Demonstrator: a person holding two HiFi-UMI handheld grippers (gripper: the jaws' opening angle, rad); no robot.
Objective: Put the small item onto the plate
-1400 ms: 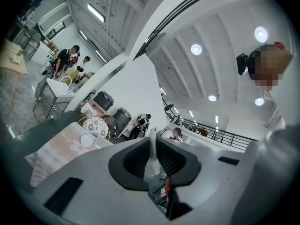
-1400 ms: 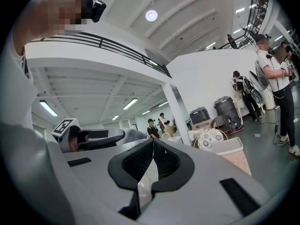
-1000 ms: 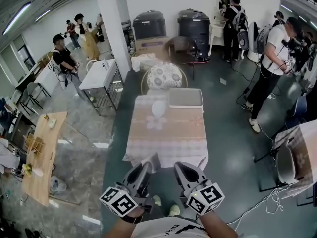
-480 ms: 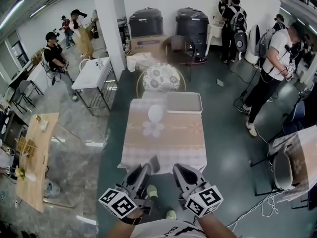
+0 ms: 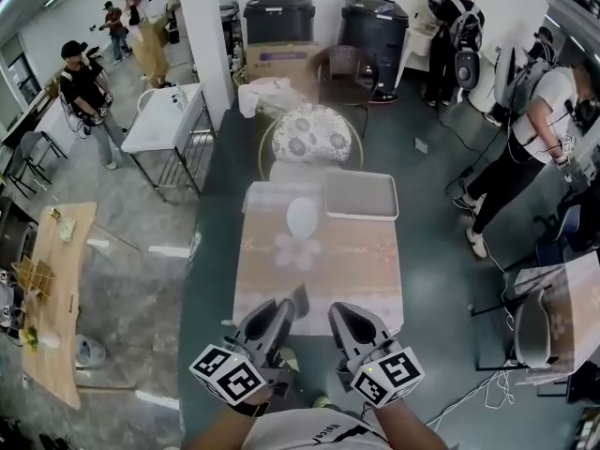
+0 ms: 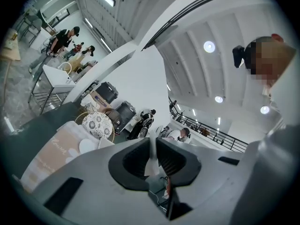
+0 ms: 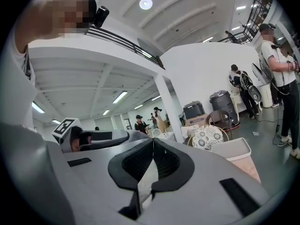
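Near the table point(image 5: 323, 275) bearing a plate point(image 5: 302, 216), the left gripper point(image 5: 284, 307) pinches a small flat item point(image 5: 300, 300) while the right gripper point(image 5: 338, 313) has its jaws pressed together.

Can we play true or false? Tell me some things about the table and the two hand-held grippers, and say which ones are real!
1. A white plate sits on the table. True.
2. The tray is to the left of the plate. False: it lies to the plate's right, at the table's far end.
3. The right hand-held gripper holds a toy. False: its jaws are shut together with nothing between them.
4. The left hand-held gripper pinches a small item, thin and pale. True.
5. The small item lies on the plate. False: it is in the left hand-held gripper, at the table's near edge, and the plate looks bare.
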